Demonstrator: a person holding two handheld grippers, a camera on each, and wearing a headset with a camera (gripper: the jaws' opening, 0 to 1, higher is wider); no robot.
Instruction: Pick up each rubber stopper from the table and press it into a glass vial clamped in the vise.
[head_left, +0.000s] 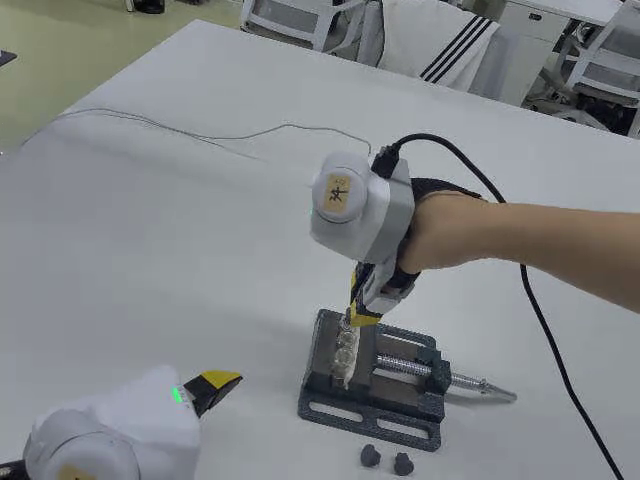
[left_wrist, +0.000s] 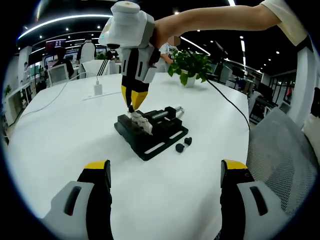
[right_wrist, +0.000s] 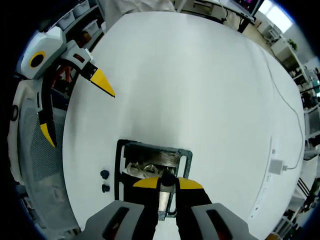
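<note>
**Sam:** What is in your right tongs (right_wrist: 167, 184)?

**Me:** They are pinched shut on a little dark stopper (right_wrist: 167, 178). The yellow tips point down, right over the glass vials (right_wrist: 141, 170). I can't tell if the stopper touches a vial (the tips hide that spot).

**Sam:** Where are the vials?

**Me:** They stand in a row, squeezed between the two sides of the grey vise (head_left: 330, 408). The vise sits flat on the white table (head_left: 150, 260). In the head view its screw rod (head_left: 480, 385) sticks out to the right.

**Sam:** And your left tongs (left_wrist: 165, 167)?

**Me:** Their jaws are spread wide apart. I hold them low over the table, close to me and well apart from the vise. They point toward it.

**Sam:** Are there more stoppers?

**Me:** Yes. Two loose stoppers (head_left: 370, 457) (head_left: 403, 464) lie on the table just beside the near edge of the vise. They are close together, but I can't tell if they touch.

**Sam:** What else is there?

**Me:** A black cord (head_left: 545, 330) runs from my right tongs and down past the vise. A thin white wire (head_left: 200, 128) lies far off across the table. In the left gripper view a green plant (left_wrist: 190, 65) stands behind the vise.
</note>
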